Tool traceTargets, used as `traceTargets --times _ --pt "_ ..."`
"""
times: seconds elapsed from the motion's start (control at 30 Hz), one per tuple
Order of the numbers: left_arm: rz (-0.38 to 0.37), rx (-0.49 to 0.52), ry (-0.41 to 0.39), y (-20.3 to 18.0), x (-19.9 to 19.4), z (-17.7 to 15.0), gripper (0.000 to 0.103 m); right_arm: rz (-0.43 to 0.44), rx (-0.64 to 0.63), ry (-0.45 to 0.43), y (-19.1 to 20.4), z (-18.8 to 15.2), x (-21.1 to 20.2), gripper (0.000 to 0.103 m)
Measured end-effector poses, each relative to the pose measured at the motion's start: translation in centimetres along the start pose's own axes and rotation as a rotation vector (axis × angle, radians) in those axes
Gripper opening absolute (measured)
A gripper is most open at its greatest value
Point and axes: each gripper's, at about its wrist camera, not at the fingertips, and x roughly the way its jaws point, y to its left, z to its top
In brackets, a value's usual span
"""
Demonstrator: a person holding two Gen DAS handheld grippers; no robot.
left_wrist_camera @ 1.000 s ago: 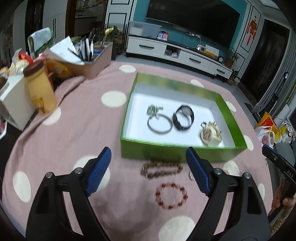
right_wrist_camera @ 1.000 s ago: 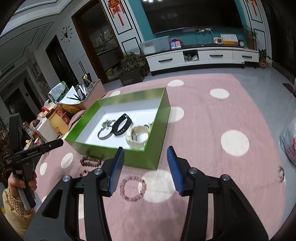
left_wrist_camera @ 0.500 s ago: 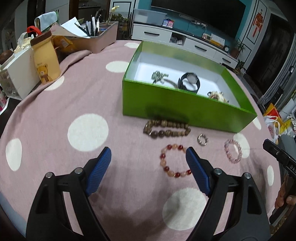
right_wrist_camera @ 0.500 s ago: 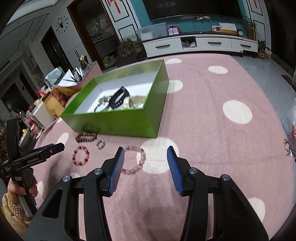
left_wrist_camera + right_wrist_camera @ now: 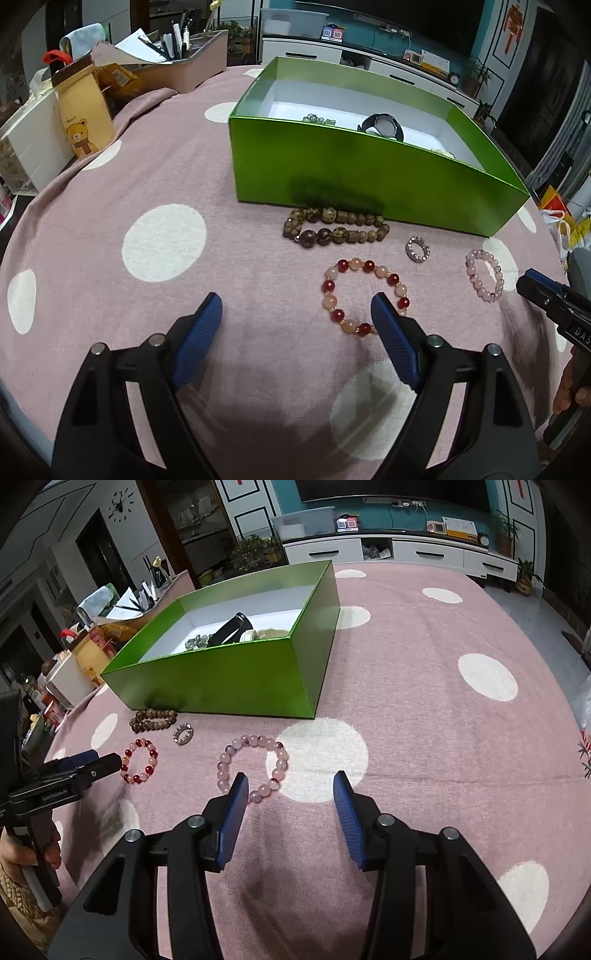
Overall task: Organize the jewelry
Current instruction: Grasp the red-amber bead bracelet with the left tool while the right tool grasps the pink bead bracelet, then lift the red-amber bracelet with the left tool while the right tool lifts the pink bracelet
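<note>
Left gripper (image 5: 296, 311): jaws released, spread wide, nothing between the pads. It hung low over the pink dotted tablecloth (image 5: 110, 206), its right finger overlapping the near edge of the red-and-peach bead bracelet (image 5: 365, 295); contact could not be judged.

Right gripper (image 5: 290, 787): jaws likewise released and empty. The pale pink bead bracelet (image 5: 253, 766) lay just far-left of its left finger, half on a white dot of the cloth.

Farther out, still on the cloth: a small silver ring (image 5: 418, 249) between the two bracelets, and a doubled brown wooden bead strand (image 5: 334, 227) lying just beside the near wall of the green box (image 5: 369, 177).

Inside the box, only partly visible over the wall: a black band (image 5: 384, 125), a greenish charm piece (image 5: 317, 119), and a pale item (image 5: 271, 632) seen from the right wrist view.

Progress, judged: roughly three pieces stowed, four left outside (two bracelets, ring, wooden strand). Task near its midpoint. Each gripper appeared lined up for the bracelet nearest it; no grasp made yet.

Clutter at far left (bear-print bag (image 5: 83, 110), pen holder (image 5: 192, 70)) played no part.
</note>
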Motion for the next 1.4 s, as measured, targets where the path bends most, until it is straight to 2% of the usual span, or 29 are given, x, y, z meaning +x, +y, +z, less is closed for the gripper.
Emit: traceTargets --times 0.13,0.6,0.73,0.93,1.0,1.17,1.4 --pt "0.007 0.017 0.003 -0.3 0.5 0.0 0.083 -0.026 -0.023 0.004 0.2 0.1 0.4 0.048" --pt "0.021 0.083 -0.012 -1.7 1.3 0.3 0.053 -0.065 -0.092 0.013 1.4 0.6 2.0 0.046" --pt "0.025 0.109 -0.020 -2.1 1.3 0.2 0.050 -0.068 -0.110 0.023 1.9 0.9 2.5 0.037" --pt "0.015 0.131 -0.039 -2.5 1.3 -0.1 0.038 -0.076 -0.133 0.024 2.5 0.9 3.0 0.028" --pt "0.006 0.137 -0.045 -2.7 1.2 -0.2 0.029 -0.080 -0.136 0.021 2.6 0.9 3.1 0.025" --pt "-0.009 0.139 -0.050 -3.1 1.2 -0.2 0.018 -0.101 -0.158 0.015 2.8 0.9 3.2 0.015" --pt "-0.020 0.131 -0.047 -3.1 1.2 -0.2 0.007 -0.092 -0.151 0.009 2.8 0.8 3.3 0.009"
